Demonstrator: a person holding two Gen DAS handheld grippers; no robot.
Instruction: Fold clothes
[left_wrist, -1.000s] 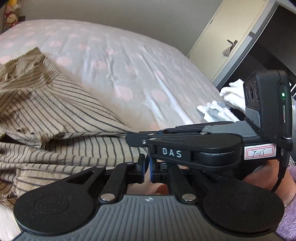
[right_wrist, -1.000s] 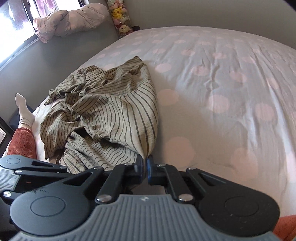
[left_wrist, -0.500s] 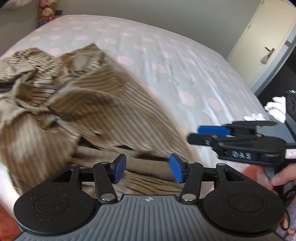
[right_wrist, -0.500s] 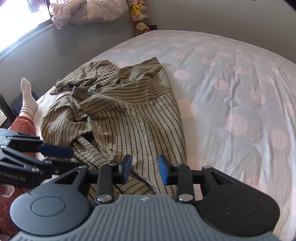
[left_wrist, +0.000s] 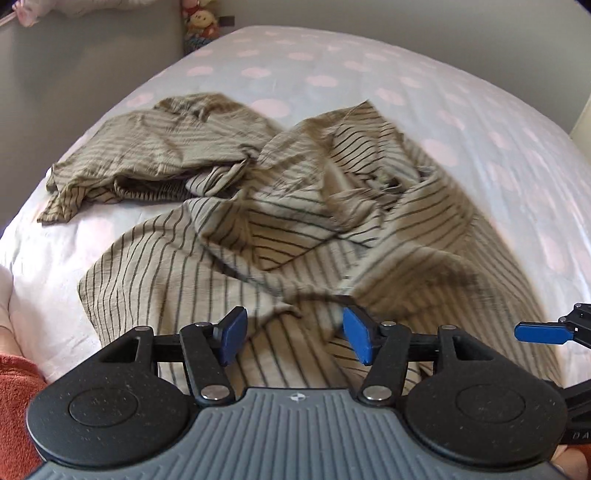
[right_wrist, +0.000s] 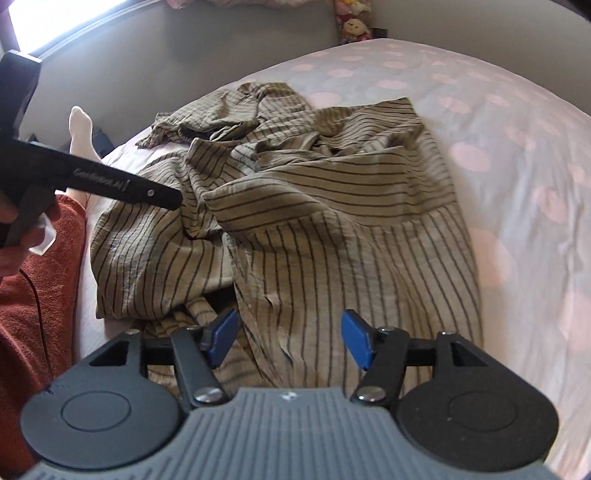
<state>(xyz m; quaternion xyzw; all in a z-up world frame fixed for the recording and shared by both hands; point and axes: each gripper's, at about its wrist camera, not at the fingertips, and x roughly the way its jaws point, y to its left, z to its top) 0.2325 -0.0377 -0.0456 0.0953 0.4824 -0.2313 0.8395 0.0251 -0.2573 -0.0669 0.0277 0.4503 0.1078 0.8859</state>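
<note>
Right wrist view: striped garment (right_wrist: 295, 221) lies rumpled, unfolded, on the dotted bed sheet (right_wrist: 517, 147), just beyond both grippers. Left gripper (left_wrist: 291, 339) and right gripper (right_wrist: 288, 343) stand wide open, holding nothing. Judged: flattening stage; next needs an edge grasp. Writing on the left gripper's body is blurred, unreadable.

Left view: shirt (left_wrist: 280, 229) blurred on its right half – stripes smear. Right gripper (left_wrist: 546, 332) cut by the edge there. Right view: shirt's near hem hidden behind the gripper body – plush toys (right_wrist: 354, 27) too small.
</note>
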